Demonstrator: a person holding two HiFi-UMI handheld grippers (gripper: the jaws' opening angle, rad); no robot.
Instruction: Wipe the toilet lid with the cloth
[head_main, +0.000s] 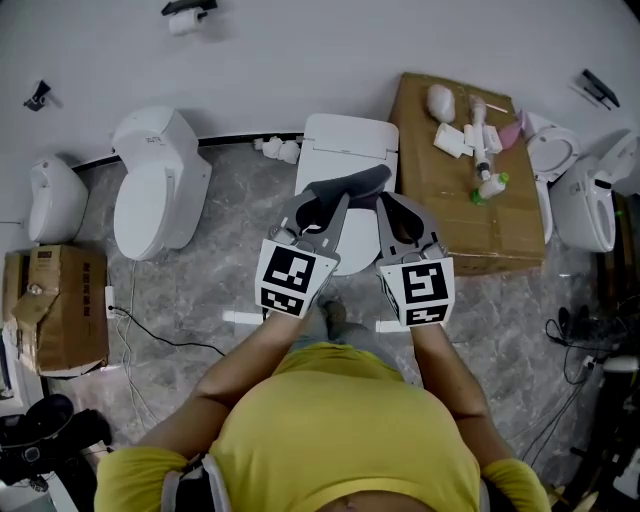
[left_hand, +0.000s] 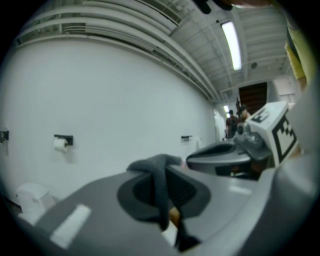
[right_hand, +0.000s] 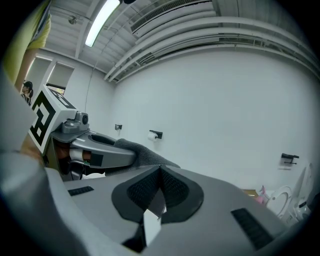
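In the head view a white toilet (head_main: 346, 143) stands against the wall straight ahead, its lid partly hidden under both grippers. A dark grey cloth (head_main: 349, 186) stretches across the two gripper tips above it. My left gripper (head_main: 330, 200) is shut on the cloth (left_hand: 156, 167), which drapes down through its jaws (left_hand: 165, 202). My right gripper (head_main: 388, 203) is close beside it on the right, also shut, and the cloth's (right_hand: 145, 155) other end reaches its closed tips (right_hand: 160, 182). Both grippers point nearly level toward the wall.
A second white toilet (head_main: 160, 180) and a third (head_main: 55, 200) stand to the left. A cardboard box (head_main: 470, 200) with bottles on top is to the right, with more toilets (head_main: 590, 200) beyond. Another carton (head_main: 60, 305) and cables (head_main: 150, 338) lie on the marble floor.
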